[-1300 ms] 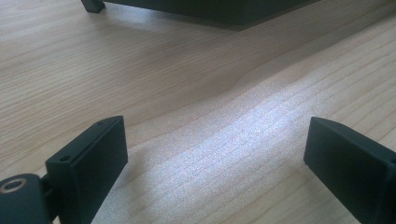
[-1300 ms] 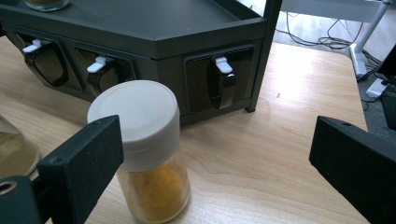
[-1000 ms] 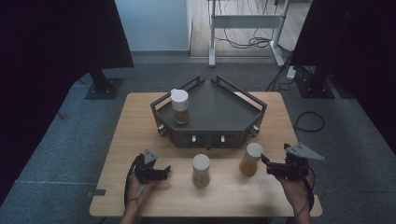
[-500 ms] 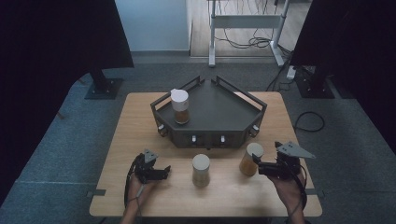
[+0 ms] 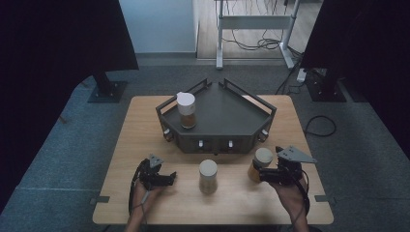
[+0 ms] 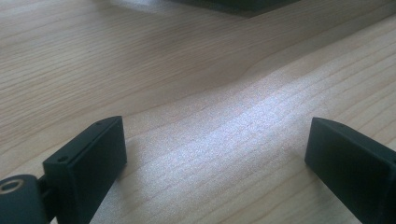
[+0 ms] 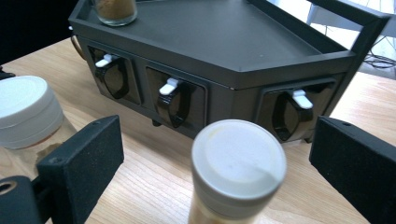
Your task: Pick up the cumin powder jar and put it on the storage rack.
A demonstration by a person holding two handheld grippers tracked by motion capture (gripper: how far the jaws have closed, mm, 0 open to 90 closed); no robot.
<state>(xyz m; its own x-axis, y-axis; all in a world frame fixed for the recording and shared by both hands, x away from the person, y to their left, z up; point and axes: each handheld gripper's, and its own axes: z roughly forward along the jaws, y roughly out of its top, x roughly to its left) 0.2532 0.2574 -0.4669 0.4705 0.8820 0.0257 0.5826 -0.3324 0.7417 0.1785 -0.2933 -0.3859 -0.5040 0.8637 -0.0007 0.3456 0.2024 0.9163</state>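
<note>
at the left of the wooden table (image 5: 121,145), the left gripper (image 5: 169,178) lies low over bare wood, its jaws spread wide with nothing between them; they have just been opening a little further. it looks parked there, out of the way, while the other hand works.

in the middle, a spice jar (image 5: 208,176) with a pale lid stands alone on the table, just in front of the dark rack (image 5: 227,116). on the rack's flat top a second jar (image 5: 186,110) stands upright near the rear left corner, apparently already stowed. the rack's front shows three recesses with small white tabs (image 7: 169,87).

to the right, a third jar (image 5: 261,163) stands upright on the table just before the rack's right front corner. the right gripper (image 5: 258,175) points at it from the right, level with its body. in the right gripper view the jar's lid (image 7: 239,161) sits centred between the two black jaws, which stand well apart on either side and do not press it. the approach reads as a side grasp being lined up: jaws held wide to clear the jar, the jar upright so it can be lifted and, likely, set on the rack with the other.
</note>
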